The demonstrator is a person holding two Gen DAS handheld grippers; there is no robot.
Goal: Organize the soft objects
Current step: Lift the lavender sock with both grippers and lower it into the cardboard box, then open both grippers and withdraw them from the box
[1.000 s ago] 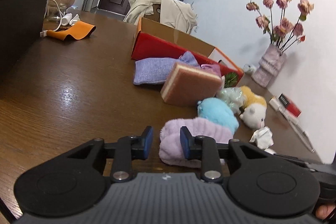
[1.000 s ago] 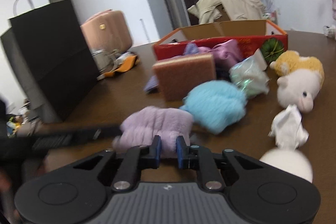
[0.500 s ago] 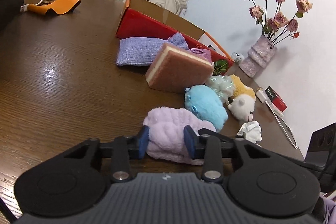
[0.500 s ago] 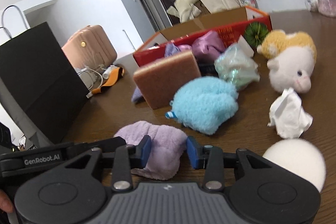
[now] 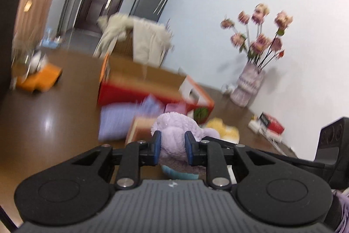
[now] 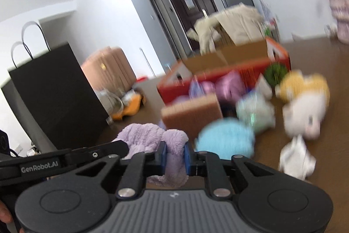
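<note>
A fluffy lilac cloth [image 5: 174, 128] hangs off the table between both grippers. My left gripper [image 5: 172, 146] is closing, its blue pads pressed into one end of the cloth. My right gripper [image 6: 175, 156] is closing too, pinching the other end of the lilac cloth [image 6: 148, 137]. Behind it on the brown table lie a blue plush [image 6: 226, 141], a brown sponge block [image 6: 192, 113], a mint-green bag [image 6: 255, 113], a white and yellow plush [image 6: 305, 108] and a crumpled white tissue [image 6: 296, 158]. The open red cardboard box [image 6: 218, 71] stands further back.
A black paper bag [image 6: 54, 91] stands at the table's left side. A vase of dried roses [image 5: 248, 84] and a red packet [image 5: 270, 123] sit by the right wall. An orange item [image 5: 39, 80] lies far left, and a violet pouch [image 5: 117, 121] lies before the box.
Both grippers have shut on the lilac cloth and risen with it off the table. The views now look more level and are blurred by motion.
</note>
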